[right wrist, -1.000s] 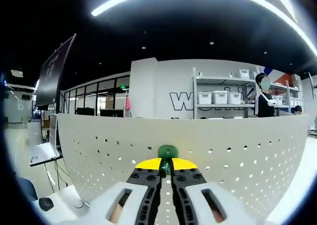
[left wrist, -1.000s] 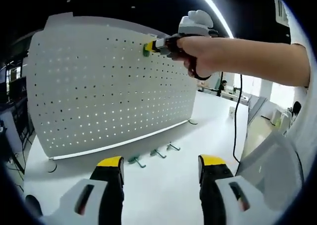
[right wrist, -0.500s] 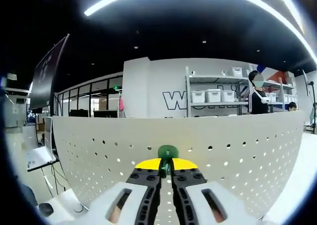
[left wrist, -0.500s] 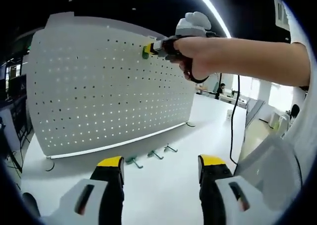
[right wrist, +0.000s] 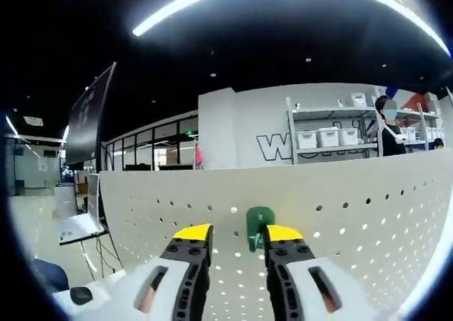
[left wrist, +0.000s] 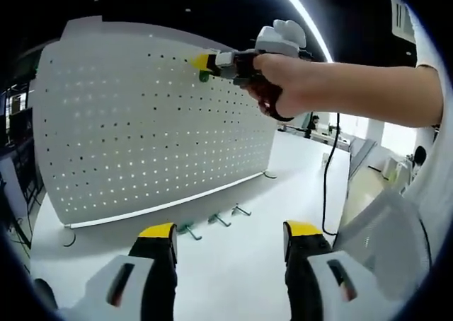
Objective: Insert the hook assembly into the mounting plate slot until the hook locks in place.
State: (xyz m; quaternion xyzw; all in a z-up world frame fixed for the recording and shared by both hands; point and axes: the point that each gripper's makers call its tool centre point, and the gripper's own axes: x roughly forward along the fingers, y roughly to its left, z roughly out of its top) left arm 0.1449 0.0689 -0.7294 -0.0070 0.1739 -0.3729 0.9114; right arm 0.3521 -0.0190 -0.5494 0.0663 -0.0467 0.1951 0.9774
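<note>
A white perforated mounting plate (left wrist: 141, 130) stands upright on the white table (left wrist: 233, 271). A green hook (right wrist: 260, 223) hangs on the plate (right wrist: 354, 215) near its top edge. My right gripper (right wrist: 238, 235) is open, its yellow-tipped jaws on either side of the hook and apart from it. In the left gripper view the right gripper (left wrist: 201, 61), held by a hand, sits at the plate's upper right with the hook (left wrist: 204, 76) at its tip. My left gripper (left wrist: 230, 233) is open and holds nothing, low over the table.
Three loose hooks (left wrist: 216, 220) lie on the table in front of the plate's base. A black cable (left wrist: 328, 187) hangs down at the right. Behind the plate are shelves with white bins (right wrist: 329, 137) and a person (right wrist: 391, 126).
My right gripper has opened and let go of the green hook, which stays on the plate. The left gripper has hardly moved.
</note>
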